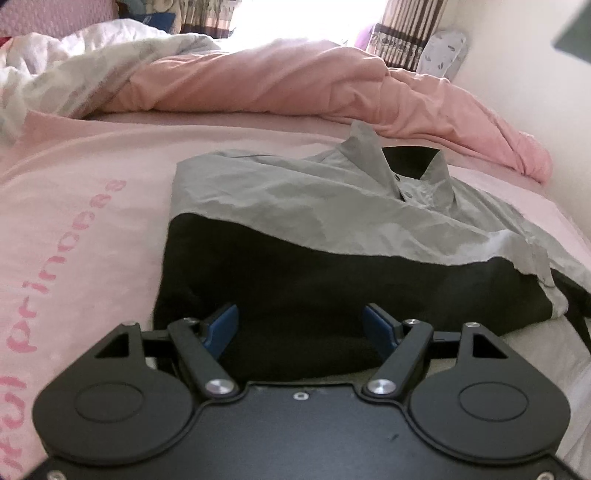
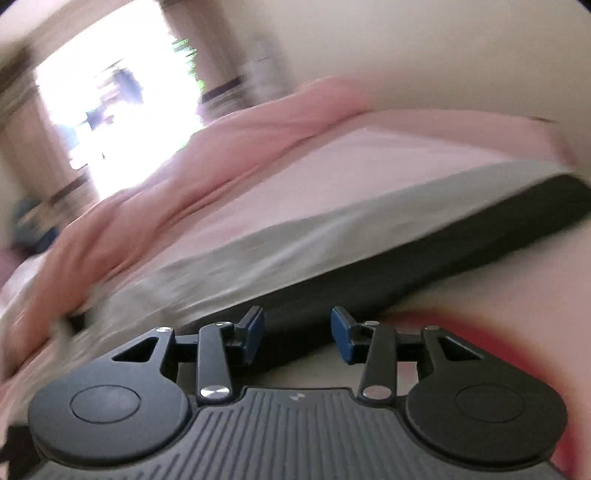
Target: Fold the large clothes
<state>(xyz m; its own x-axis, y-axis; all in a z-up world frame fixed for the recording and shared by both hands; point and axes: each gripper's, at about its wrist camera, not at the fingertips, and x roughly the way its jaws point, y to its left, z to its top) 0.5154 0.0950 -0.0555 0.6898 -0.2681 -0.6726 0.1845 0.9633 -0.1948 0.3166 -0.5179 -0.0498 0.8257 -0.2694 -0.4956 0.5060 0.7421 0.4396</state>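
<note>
Lying on the pink bed sheet (image 1: pixel 92 206), the grey shirt (image 1: pixel 295 206) rests partly folded on a black garment (image 1: pixel 332 295), collar toward the pink duvet (image 1: pixel 295 85). The left gripper (image 1: pixel 300 325) hovers low over the black fabric with its jaws wide apart and nothing clamped, probably placed to take the near edge. The right gripper (image 2: pixel 297 332), seen in a blurred view, has its jaws parted and empty.

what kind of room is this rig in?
A bedroom, most likely: the clothes lie on a bed with a pink sheet, a rumpled pink duvet is pushed to the far side, and striped curtains hang at a bright window.
</note>
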